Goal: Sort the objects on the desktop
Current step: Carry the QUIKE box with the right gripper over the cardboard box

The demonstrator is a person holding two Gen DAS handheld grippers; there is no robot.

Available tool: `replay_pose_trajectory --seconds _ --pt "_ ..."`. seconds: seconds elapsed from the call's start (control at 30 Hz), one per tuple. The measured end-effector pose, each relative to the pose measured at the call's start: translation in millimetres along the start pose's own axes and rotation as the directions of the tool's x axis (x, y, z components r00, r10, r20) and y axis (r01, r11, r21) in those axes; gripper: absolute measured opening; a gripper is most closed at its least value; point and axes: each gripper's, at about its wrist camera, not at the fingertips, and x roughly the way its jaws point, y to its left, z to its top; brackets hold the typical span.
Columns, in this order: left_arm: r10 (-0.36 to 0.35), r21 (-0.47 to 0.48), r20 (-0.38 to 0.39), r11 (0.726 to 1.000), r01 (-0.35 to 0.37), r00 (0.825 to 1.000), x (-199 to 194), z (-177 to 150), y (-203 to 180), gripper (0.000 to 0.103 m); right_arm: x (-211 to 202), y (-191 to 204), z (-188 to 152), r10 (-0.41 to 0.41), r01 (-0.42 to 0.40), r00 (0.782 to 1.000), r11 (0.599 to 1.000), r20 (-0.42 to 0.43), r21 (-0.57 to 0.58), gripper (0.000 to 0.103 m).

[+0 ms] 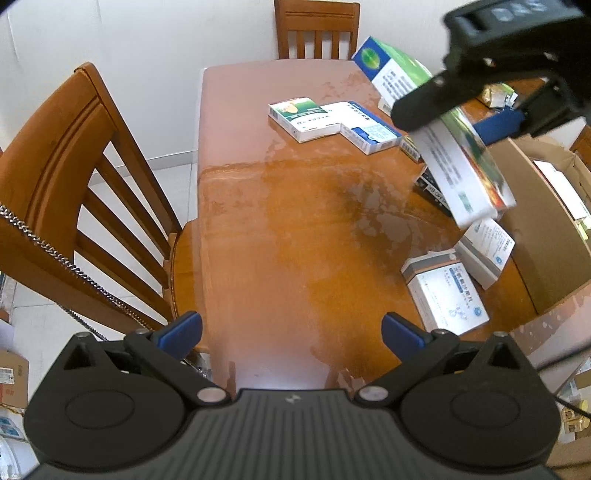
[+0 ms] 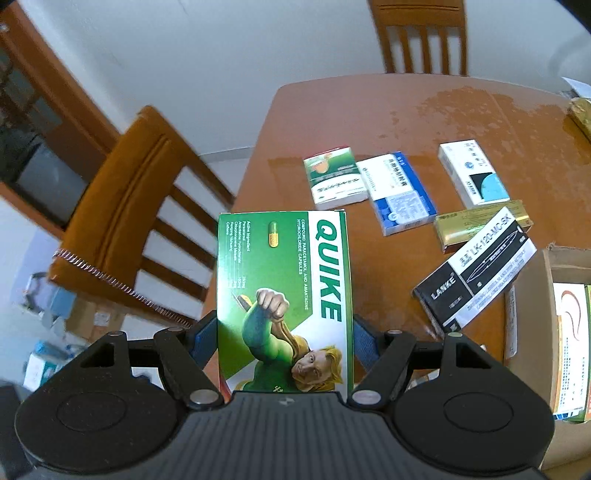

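Right gripper clamped on a green QUIKE box, blue pads pressed to both long sides, box held clear above the table. Same box seen edge-on from the left wrist camera, tilted, hanging from the right gripper beside the open cardboard box at the table's right edge. Left gripper with jaws wide apart, nothing between them, poised over a bare stretch of the glossy wood. Farther back on the table, a green-and-white medicine box lying flat, touching a white-and-blue medicine box. To their right, a white box with a blue circle, a gold box and a black-and-white LANKE box, the last overlapping the gold one. Near the cardboard box, in the left view, two more white medicine boxes side by side. Inside the cardboard box, a white package with a red swirl. Large green-and-white carton standing tilted at the far right of the table. Wooden chair at the left side with a metal chain draped over its back; second wooden chair at the far end.
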Motion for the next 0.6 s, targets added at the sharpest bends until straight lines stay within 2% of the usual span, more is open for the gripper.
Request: replay_pose_trajectory --seconds 0.13,0.6 --pt "0.027 0.008 -0.006 1.000 -0.027 1.000 -1 7 -17 0.103 -13 -9 -8 0.059 -0.059 0.998 0.998 0.006 -0.006 0.077" --pt "0.080 0.019 -0.013 0.997 -0.080 0.997 -3 17 -72 0.103 -51 -48 -13 0.165 -0.164 0.986 0.986 0.019 -0.042 0.077"
